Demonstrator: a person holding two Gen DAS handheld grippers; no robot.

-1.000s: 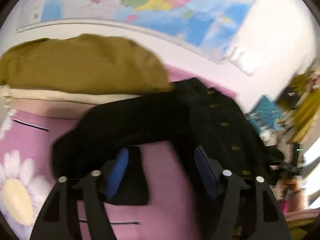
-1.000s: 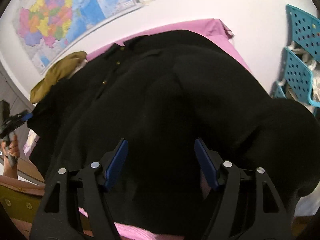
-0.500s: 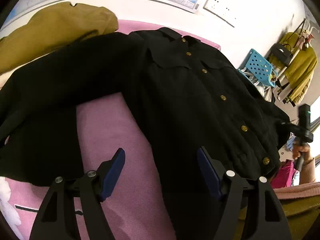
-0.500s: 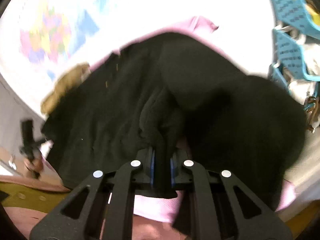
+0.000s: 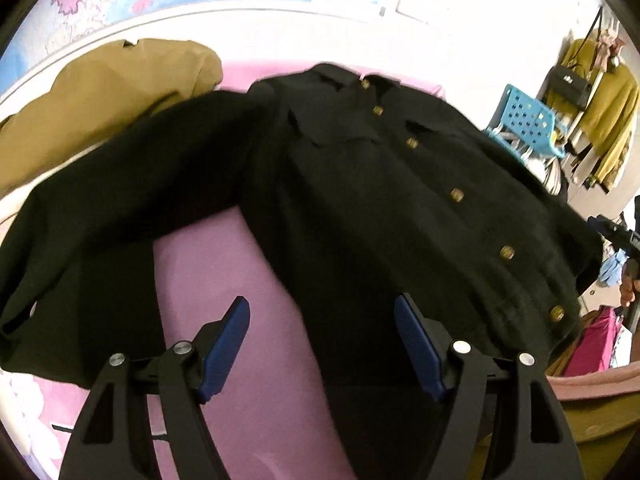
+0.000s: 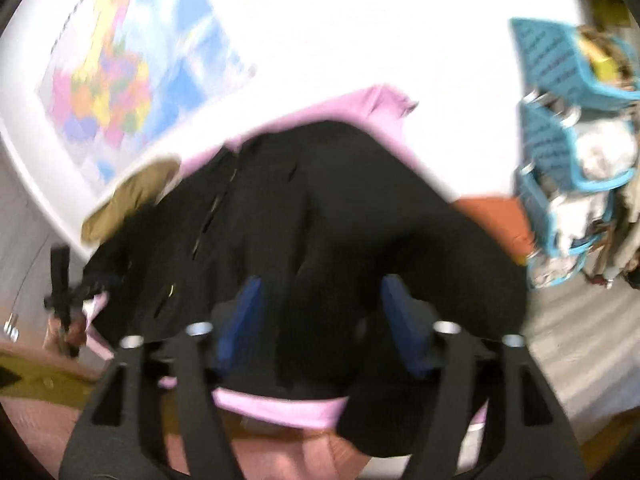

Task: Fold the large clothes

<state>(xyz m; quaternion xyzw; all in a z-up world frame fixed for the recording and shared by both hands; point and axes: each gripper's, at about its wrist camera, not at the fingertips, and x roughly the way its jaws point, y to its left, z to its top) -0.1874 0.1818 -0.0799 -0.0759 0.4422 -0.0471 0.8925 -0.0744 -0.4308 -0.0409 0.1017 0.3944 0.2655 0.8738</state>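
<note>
A black button-front jacket is lying face up, spread across the pink sheet of the bed, collar at the far end by the wall and one sleeve reaching out to the left so the folds can start from a flat shape. The left hand-held gripper is hovering over the near hem, spread wide and pinching nothing. The right hand-held gripper is opening over the bunched right side, dark cloth lying between its pads but not squeezed. An olive garment is waiting at the far left.
</note>
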